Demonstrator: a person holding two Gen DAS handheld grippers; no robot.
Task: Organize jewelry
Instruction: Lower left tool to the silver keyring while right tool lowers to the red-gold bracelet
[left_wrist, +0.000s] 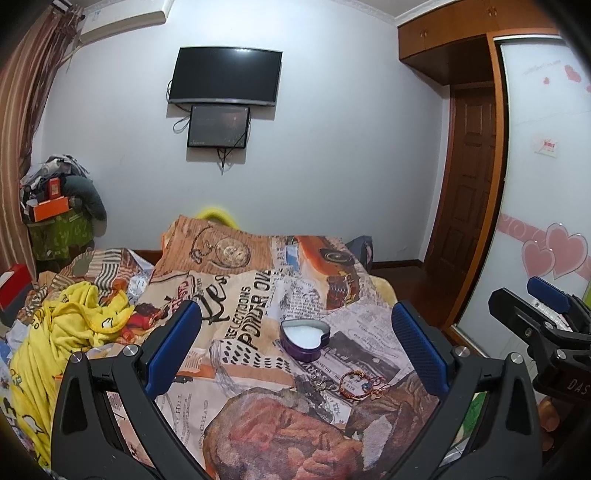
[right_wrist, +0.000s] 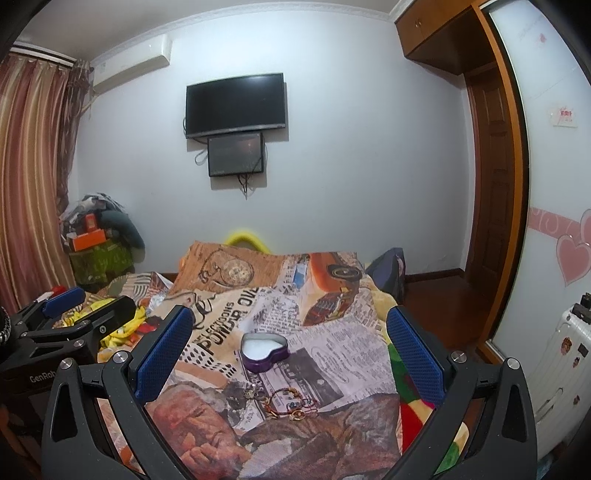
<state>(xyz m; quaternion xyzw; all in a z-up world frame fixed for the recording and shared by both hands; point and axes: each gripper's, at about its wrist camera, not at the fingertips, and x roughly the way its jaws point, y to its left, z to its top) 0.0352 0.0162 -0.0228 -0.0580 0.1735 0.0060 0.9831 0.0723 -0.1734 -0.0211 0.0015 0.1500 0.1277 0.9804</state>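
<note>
Both of my grippers hover over the bed, side by side, nothing held. Left gripper: its 2 blue-padded fingers spread wide, the gap framing the work area. Right gripper: fingers likewise spread wide apart, empty.

Heart-shaped tin, purple wall, white lining, sits lid-off on the newspaper-print blanket, roughly centred between the fingers in both views. Nearer to me than the tin, apart from it, lies the jewelry: a red-and-gold bracelet flat on the blanket, with a small cluster of metal rings just beside it on its left. From the right wrist view I see the bracelet with gold loops at its near edge; I cannot tell how many separate pieces there are.

Yellow garment crumpled at the bed's left side, well apart from the tin.
</note>
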